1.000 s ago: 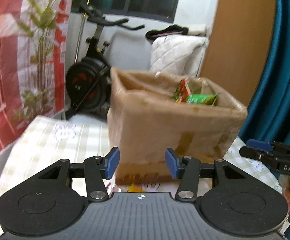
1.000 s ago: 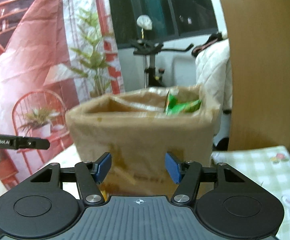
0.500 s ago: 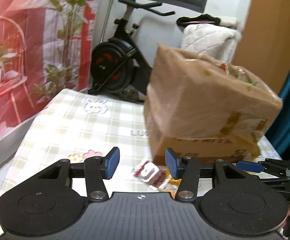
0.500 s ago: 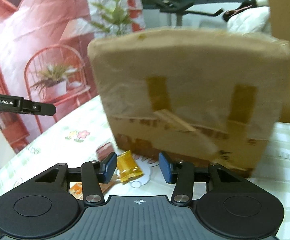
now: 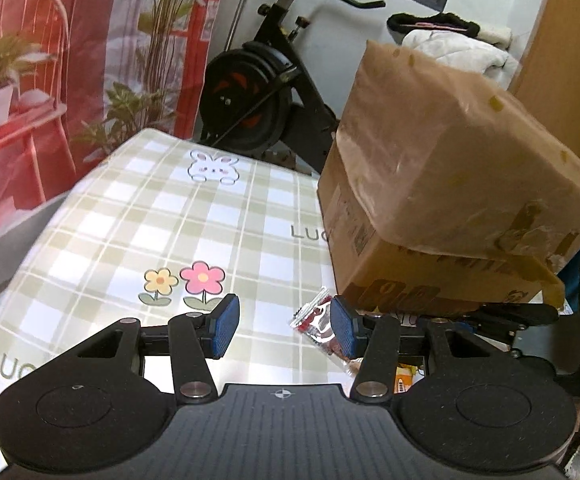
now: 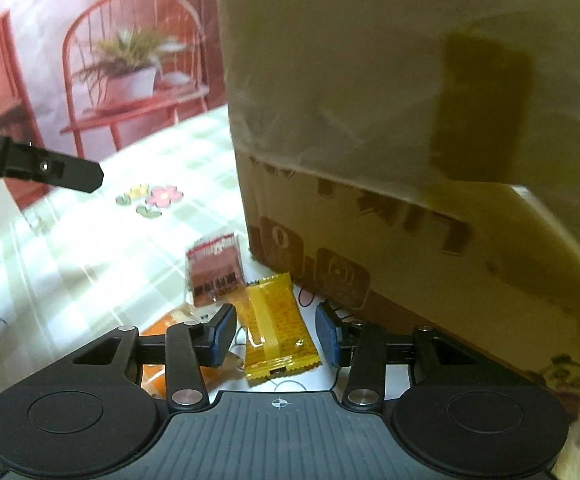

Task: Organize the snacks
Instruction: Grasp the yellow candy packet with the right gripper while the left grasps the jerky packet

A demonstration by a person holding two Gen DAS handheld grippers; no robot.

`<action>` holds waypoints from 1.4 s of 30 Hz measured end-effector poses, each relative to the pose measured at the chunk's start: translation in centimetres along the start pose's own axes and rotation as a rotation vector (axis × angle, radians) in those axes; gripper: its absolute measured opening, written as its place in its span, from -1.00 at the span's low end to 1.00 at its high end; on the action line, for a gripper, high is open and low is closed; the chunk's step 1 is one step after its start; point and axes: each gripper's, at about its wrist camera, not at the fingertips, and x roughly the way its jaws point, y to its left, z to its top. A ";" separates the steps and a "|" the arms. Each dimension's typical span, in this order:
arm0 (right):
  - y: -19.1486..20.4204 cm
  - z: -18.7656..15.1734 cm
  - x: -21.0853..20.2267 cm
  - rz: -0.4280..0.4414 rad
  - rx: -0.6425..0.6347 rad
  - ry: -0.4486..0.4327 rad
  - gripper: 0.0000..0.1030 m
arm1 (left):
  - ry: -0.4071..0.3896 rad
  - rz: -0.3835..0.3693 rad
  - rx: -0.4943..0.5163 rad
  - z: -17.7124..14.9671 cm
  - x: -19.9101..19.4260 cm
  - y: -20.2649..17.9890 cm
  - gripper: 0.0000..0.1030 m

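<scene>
A brown cardboard box [image 5: 442, 184] stands on the checked tablecloth [image 5: 177, 220]; it fills the right wrist view [image 6: 390, 120]. My left gripper [image 5: 283, 330] is open and empty, low over the cloth, with a red snack packet [image 5: 317, 322] beside its right finger. My right gripper [image 6: 275, 334] is open, with a yellow snack packet [image 6: 275, 330] lying between its fingers on the cloth. A red-brown packet [image 6: 215, 274] lies just beyond it, and an orange packet [image 6: 165, 364] is partly hidden under the left finger.
An exercise bike [image 5: 265, 80] and white bedding [image 5: 458, 50] stand behind the table. A red printed backdrop [image 5: 49, 60] hangs at left. The left gripper's arm [image 6: 37, 166] shows at the left of the right wrist view.
Both grippers have dropped down from box-top height toward the tablecloth. The packets at the box's foot have come into view, and the yellow one now lies between my right fingers.
</scene>
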 end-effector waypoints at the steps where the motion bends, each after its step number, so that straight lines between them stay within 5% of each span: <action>1: 0.0 0.0 0.3 0.001 -0.006 0.011 -0.20 | 0.006 -0.002 -0.003 -0.1 0.3 0.1 0.01; 11: -1.4 -2.0 -0.9 0.024 0.029 -0.002 -0.34 | 0.067 -0.040 -0.001 -1.4 2.1 -1.4 0.01; 19: -3.0 -5.3 -3.6 -0.043 0.141 -0.042 -0.34 | 0.116 -0.054 0.018 -2.4 3.1 -3.5 0.02; 29: -4.2 -8.8 -5.9 -0.154 0.166 -0.095 -0.34 | 0.154 0.047 -0.158 -2.8 6.6 -3.9 0.03; 42: -5.0 -10.4 -6.4 -0.163 0.232 -0.152 -0.33 | 0.104 0.217 -0.034 -2.5 8.9 -8.3 0.13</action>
